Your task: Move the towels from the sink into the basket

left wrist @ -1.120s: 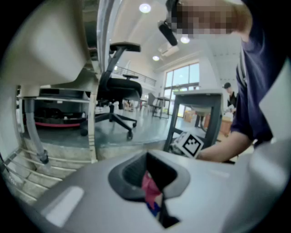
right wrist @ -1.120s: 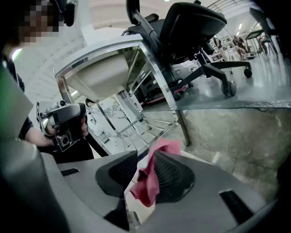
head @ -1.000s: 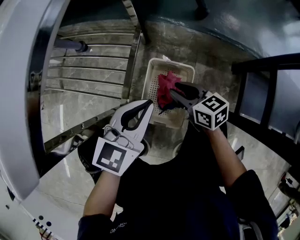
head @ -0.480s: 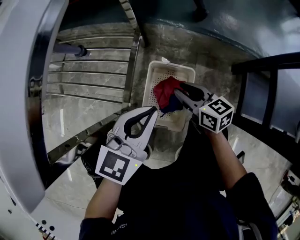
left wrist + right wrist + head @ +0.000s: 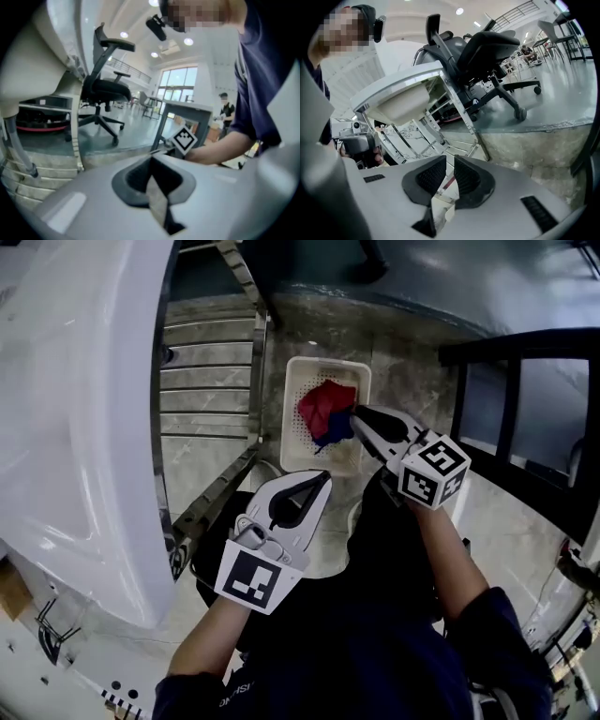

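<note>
View from above a person working 2 hand-held grippers beside a white sink. The white perforated basket stands on the marbled stone floor, just beside the steel rack that carries the sink. Both towels lie inside it, clear of the sink: the red towel toward the far end and the blue towel partly under its near edge. The right gripper hangs over the basket's near right corner, its tip over the blue towel's edge. Its fingers have just been closing and stand a narrow gap apart with nothing between them. The left gripper is held nearer the body, short of the basket. Its fingers meet at the tips and hold nothing. A dark metal frame bounds the floor to the right, and a black office chair stands behind the sink. Each gripper carries black-and-white square markers. The white lettering on the person's dark shirt is too small to read.
</note>
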The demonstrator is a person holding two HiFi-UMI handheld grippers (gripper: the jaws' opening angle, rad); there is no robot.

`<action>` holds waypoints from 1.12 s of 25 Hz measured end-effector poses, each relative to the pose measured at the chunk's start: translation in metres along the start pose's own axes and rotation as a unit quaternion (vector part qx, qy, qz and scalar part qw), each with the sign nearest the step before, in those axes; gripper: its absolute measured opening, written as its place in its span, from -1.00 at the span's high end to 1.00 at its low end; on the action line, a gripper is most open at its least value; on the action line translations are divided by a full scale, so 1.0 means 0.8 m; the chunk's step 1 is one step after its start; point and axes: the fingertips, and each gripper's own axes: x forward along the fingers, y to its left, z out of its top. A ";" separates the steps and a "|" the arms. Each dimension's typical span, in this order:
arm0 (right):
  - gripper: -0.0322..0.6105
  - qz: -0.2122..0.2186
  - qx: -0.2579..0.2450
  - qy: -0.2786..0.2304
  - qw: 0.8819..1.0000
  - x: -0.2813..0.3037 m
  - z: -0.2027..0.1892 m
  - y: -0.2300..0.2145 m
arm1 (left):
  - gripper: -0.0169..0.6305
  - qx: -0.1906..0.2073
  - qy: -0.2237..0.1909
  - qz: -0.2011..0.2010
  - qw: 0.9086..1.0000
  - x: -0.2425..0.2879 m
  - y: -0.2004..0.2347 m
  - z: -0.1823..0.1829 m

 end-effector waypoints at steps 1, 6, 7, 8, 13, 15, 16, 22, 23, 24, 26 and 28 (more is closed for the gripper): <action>0.75 0.003 0.002 0.001 1.000 -0.009 0.010 0.010 | 0.94 -0.002 0.006 -0.008 1.000 -0.005 -0.010 0.014; 0.82 0.021 0.007 -0.001 1.000 -0.059 0.070 0.056 | 0.94 -0.003 0.026 -0.034 0.999 -0.044 -0.053 0.087; 0.83 0.025 0.011 -0.002 1.000 -0.072 0.083 0.063 | 0.94 -0.003 0.030 -0.037 0.999 -0.052 -0.061 0.101; 0.84 0.029 0.012 -0.003 1.000 -0.086 0.095 0.070 | 0.94 -0.003 0.032 -0.038 0.999 -0.060 -0.067 0.116; 0.84 0.048 0.008 -0.006 0.999 -0.152 0.148 0.115 | 0.94 0.008 0.042 -0.041 0.998 -0.091 -0.090 0.186; 0.84 0.064 0.021 -0.010 0.998 -0.177 0.162 0.138 | 0.94 0.005 0.045 -0.042 0.998 -0.101 -0.100 0.212; 0.84 0.073 0.027 -0.012 0.997 -0.189 0.168 0.148 | 0.94 0.006 0.046 -0.042 0.998 -0.105 -0.104 0.225; 0.84 0.118 0.057 -0.012 0.991 -0.266 0.194 0.190 | 0.94 0.005 0.042 -0.030 0.999 -0.118 -0.146 0.293; 0.84 0.126 0.061 -0.012 0.990 -0.278 0.197 0.196 | 0.94 0.006 0.040 -0.027 0.999 -0.120 -0.155 0.302; 0.84 0.135 0.064 -0.012 0.989 -0.291 0.200 0.202 | 0.94 0.006 0.038 -0.024 0.999 -0.121 -0.164 0.311; 0.84 0.153 0.068 -0.013 0.986 -0.316 0.206 0.213 | 0.94 0.009 0.032 -0.017 0.999 -0.125 -0.184 0.327; 0.84 0.161 0.064 -0.015 0.985 -0.341 0.211 0.225 | 0.94 0.017 0.024 -0.013 0.999 -0.130 -0.205 0.342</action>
